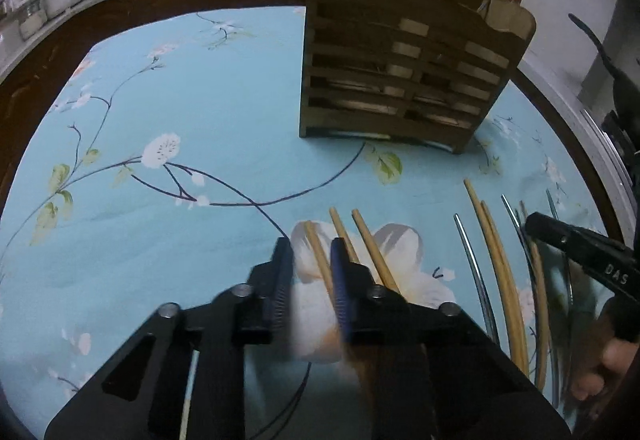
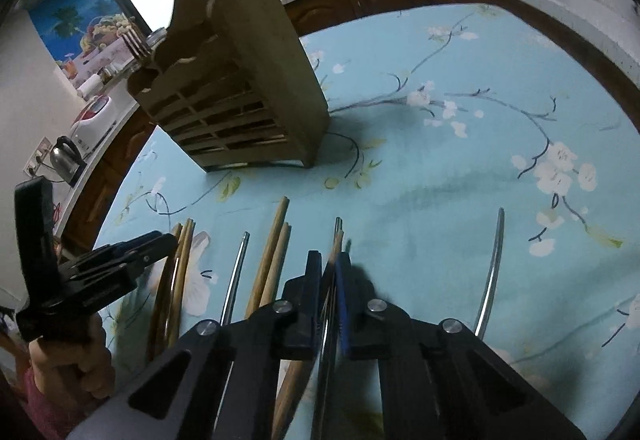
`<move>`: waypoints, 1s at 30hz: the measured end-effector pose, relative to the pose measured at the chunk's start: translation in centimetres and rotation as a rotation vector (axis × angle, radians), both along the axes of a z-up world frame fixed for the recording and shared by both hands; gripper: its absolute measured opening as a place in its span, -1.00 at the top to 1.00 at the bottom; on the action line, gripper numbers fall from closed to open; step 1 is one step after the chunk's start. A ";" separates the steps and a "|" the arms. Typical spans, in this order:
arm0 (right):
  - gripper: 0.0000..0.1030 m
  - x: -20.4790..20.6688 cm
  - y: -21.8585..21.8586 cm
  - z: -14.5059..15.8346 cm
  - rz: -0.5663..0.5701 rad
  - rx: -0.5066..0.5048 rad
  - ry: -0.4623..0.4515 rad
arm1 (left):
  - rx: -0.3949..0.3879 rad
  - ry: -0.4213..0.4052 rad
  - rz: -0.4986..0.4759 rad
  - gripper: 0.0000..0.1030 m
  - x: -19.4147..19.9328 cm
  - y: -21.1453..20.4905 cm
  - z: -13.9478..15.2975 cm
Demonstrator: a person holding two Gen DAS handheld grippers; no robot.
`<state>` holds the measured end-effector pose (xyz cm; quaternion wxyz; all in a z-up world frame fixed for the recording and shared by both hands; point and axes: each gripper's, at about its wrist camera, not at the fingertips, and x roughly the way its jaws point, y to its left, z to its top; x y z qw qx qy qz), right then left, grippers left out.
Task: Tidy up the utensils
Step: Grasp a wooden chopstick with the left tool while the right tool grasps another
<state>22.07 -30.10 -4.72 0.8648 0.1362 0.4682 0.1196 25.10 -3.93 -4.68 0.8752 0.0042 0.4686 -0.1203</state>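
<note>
Wooden and metal chopsticks lie in a row on the blue floral tablecloth (image 1: 200,112). My left gripper (image 1: 311,246) is open, its jaws on either side of one wooden chopstick (image 1: 318,252), with two more wooden ones (image 1: 370,244) just to its right. My right gripper (image 2: 329,260) is shut on a wooden chopstick (image 2: 335,244) and a metal chopstick (image 2: 338,226) together. The brown slatted wooden utensil holder (image 1: 400,80) stands upright at the far side; it also shows in the right wrist view (image 2: 240,88).
More wooden pairs (image 2: 274,252) (image 1: 496,260) and metal chopsticks (image 2: 236,272) (image 2: 492,272) (image 1: 472,264) lie between and beside the grippers. A kitchen counter with a kettle (image 2: 66,156) and jars runs behind the table.
</note>
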 end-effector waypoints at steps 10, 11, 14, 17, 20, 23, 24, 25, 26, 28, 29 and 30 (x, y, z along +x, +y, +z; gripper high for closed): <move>0.88 -1.3 -0.2 2.4 0.009 0.060 -0.070 | -0.087 0.003 -0.023 0.92 -0.9 1.6 0.9; 0.88 -1.4 -0.1 2.5 0.010 0.065 -0.075 | -0.095 -0.003 -0.022 0.92 -1.5 1.7 1.1; 0.88 -1.6 0.6 2.9 0.026 0.057 -0.077 | -0.115 -0.016 -0.021 0.92 -2.4 2.2 2.1; 0.88 -1.7 1.8 2.5 0.053 0.010 -0.065 | -0.102 -0.021 -0.025 0.92 -3.3 2.2 2.3; 0.88 -1.5 3.4 1.3 0.089 -0.056 -0.040 | -0.077 0.001 -0.027 0.92 -3.5 2.0 1.7; 0.88 -1.1 4.7 0.1 0.116 -0.133 -0.017 | -0.050 0.017 -0.026 0.92 -4.1 2.0 0.8; 0.88 -1.0 5.1 -0.3 0.123 -0.150 -0.007 | -0.043 0.029 -0.026 0.92 -4.1 2.0 0.5; 0.88 -0.9 5.3 -0.6 0.128 -0.166 -0.001 | -0.040 0.039 -0.026 0.91 -4.2 2.0 0.2; 0.87 -0.9 5.5 -0.6 0.137 -0.179 -0.004 | -0.039 0.043 -0.026 0.90 -4.3 2.0 0.0; 0.86 -0.8 5.8 -0.6 0.149 -0.203 0.001 | -0.032 0.048 -0.026 0.89 -4.3 1.9 0.1; 0.85 -0.7 5.9 -0.6 0.154 -0.209 0.005 | -0.025 0.054 -0.022 0.88 -4.2 1.9 0.1; 0.85 -0.7 6.0 -0.6 0.160 -0.217 0.007 | -0.013 0.053 -0.023 0.88 -4.2 1.7 0.1</move>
